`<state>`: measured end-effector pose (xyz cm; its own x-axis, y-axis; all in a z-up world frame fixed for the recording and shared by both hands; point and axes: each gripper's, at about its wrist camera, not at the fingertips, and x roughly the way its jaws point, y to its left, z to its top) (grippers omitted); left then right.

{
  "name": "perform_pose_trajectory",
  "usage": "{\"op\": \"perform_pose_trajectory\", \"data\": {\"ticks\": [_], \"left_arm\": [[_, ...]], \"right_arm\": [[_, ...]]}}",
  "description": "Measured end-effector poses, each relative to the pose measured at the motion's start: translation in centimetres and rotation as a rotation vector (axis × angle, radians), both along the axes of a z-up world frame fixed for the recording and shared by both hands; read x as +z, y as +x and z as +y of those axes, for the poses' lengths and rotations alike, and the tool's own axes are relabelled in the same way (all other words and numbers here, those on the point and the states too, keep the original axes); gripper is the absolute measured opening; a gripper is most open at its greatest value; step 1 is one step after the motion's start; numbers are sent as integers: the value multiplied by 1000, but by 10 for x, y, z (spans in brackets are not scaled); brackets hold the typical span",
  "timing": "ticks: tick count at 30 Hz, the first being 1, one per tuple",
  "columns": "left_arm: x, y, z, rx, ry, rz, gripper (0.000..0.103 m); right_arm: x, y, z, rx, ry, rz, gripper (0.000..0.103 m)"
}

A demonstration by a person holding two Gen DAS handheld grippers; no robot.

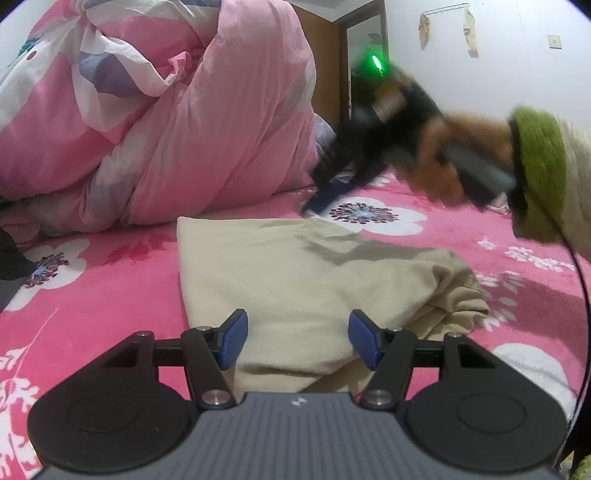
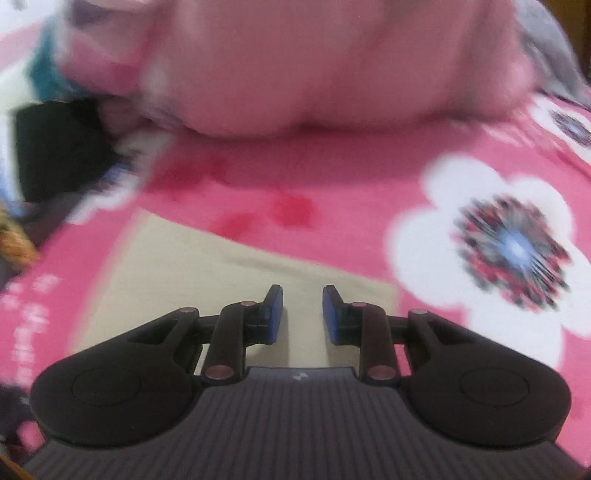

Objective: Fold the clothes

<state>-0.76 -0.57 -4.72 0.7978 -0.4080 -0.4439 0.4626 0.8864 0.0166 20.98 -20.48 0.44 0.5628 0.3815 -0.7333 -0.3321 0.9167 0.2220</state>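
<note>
A beige garment (image 1: 295,273) lies partly folded on the pink flowered bedsheet (image 1: 110,295), its right side bunched into loose folds. My left gripper (image 1: 297,338) hovers open over the garment's near edge with nothing between its blue pads. In the left wrist view the right gripper (image 1: 325,195) appears blurred at the far right corner of the garment, held by a hand (image 1: 461,155) in a green cuff. The right wrist view is motion-blurred: the right gripper (image 2: 303,314) stands open, its pads a small gap apart above the beige garment (image 2: 229,288).
A big pink and white duvet (image 1: 166,110) is heaped at the back of the bed. A dark object (image 2: 59,147) lies at the left by the duvet. A wooden door and a white wall with a hook rack (image 1: 447,22) stand behind.
</note>
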Motion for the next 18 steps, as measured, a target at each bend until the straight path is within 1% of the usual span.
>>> {"op": "perform_pose_trajectory", "data": {"ticks": [2,6,9,10,13,15,16,18], "left_arm": [[0,0,2,0,-8,5,62],[0,1,4,12,-19,19,63],[0,1,7,10,-47,29,64],[-1,1,7,8,-51,28,65],[-1,-3,8,6,-54,23,65],[-1,-4,8,6,-56,25,65],[-1,-4,8,8,-54,27,65],[0,-4,7,15,-52,28,65]], "right_arm": [[8,4,20,61,46,11,24],[7,10,47,99,9,28,25],[6,14,67,128,-19,41,25],[5,15,73,138,-28,45,26],[4,20,93,167,-56,57,26],[4,25,110,198,-45,48,25],[-2,31,119,204,-53,54,25],[-24,46,136,208,-103,85,25]]}}
